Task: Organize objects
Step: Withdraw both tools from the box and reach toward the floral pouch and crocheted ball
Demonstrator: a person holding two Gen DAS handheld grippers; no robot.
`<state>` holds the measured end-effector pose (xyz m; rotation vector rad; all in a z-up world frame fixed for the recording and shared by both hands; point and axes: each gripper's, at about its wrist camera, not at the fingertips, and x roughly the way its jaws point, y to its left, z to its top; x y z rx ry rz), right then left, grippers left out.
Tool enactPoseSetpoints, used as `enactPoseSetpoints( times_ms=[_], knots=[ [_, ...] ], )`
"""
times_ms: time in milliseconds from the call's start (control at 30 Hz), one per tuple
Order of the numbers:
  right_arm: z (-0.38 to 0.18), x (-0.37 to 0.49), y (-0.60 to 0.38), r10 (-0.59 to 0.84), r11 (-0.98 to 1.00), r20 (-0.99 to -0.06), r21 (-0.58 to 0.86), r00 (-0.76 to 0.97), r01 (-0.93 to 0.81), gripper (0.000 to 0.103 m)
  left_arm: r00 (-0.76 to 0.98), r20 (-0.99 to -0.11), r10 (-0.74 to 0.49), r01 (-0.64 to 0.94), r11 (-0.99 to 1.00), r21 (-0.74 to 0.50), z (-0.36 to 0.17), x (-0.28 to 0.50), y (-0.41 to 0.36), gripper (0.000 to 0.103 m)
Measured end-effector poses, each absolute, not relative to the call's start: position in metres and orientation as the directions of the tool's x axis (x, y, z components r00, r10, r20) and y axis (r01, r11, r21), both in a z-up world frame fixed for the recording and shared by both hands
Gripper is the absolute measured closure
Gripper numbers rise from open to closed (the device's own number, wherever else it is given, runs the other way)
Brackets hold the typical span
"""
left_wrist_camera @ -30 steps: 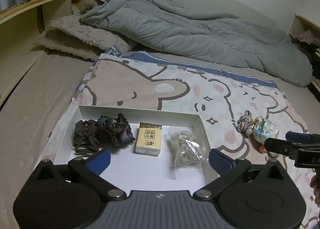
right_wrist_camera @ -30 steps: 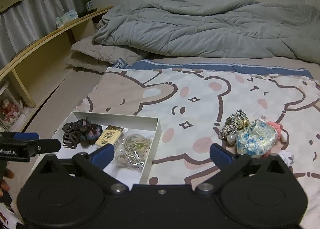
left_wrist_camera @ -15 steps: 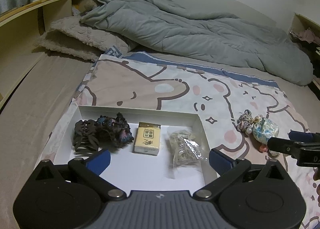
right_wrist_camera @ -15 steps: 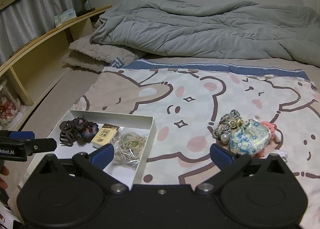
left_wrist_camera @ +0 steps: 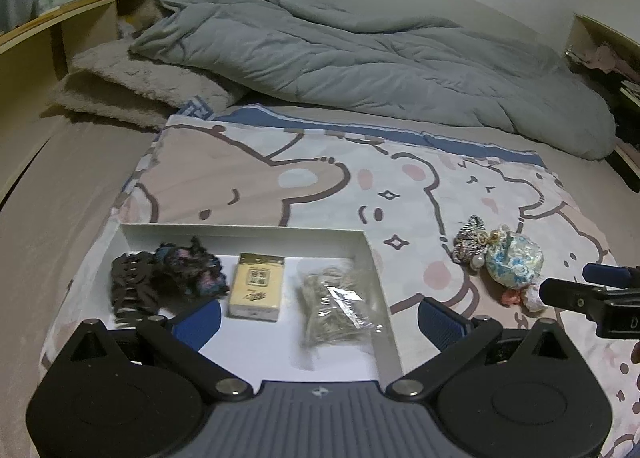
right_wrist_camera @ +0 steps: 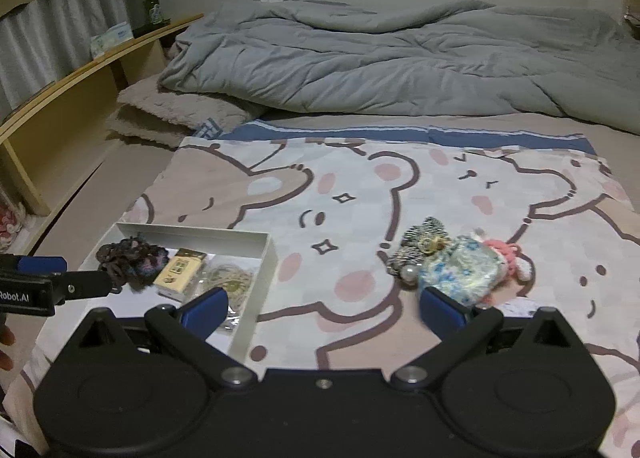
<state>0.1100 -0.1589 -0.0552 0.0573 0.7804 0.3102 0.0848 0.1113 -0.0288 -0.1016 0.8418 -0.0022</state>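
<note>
A white tray [left_wrist_camera: 256, 232] lies on the cartoon sheet. It holds a dark hair claw [left_wrist_camera: 130, 284], a dark scrunchie [left_wrist_camera: 188, 268], a yellow box [left_wrist_camera: 258, 286] and a clear bag of rubber bands [left_wrist_camera: 340, 306]. My left gripper [left_wrist_camera: 320, 318] is open and empty over the tray's near part. To the right lie a striped scrunchie [right_wrist_camera: 420, 244], a blue floral pouch [right_wrist_camera: 460, 272] and a pink item [right_wrist_camera: 506, 254]. My right gripper [right_wrist_camera: 324, 308] is open and empty, just in front of the pouch. The tray also shows in the right wrist view [right_wrist_camera: 268, 258].
A grey duvet [right_wrist_camera: 380, 62] and a beige pillow [right_wrist_camera: 180, 114] lie at the back of the bed. A wooden shelf [right_wrist_camera: 100, 66] with a bottle and tissue pack runs along the left. The right gripper shows in the left view [left_wrist_camera: 588, 294].
Both grippers have pulled back and risen a little, so the tray and the pile look farther off. The right gripper's view has swung slightly rightward toward the pile. Nothing was taken or released.
</note>
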Motion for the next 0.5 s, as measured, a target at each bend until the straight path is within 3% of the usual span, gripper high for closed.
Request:
enactPoseSetpoints(
  times_ms=[500],
  knots=[
    [-0.057, 0.110, -0.223, 0.205, 0.979, -0.685, 0.138, 0.699, -0.152, 0.000, 0.662, -0.744, -0.094, 0.031, 0.995, -0.098, -0.035, 0.105, 0.065, 0.000]
  ],
)
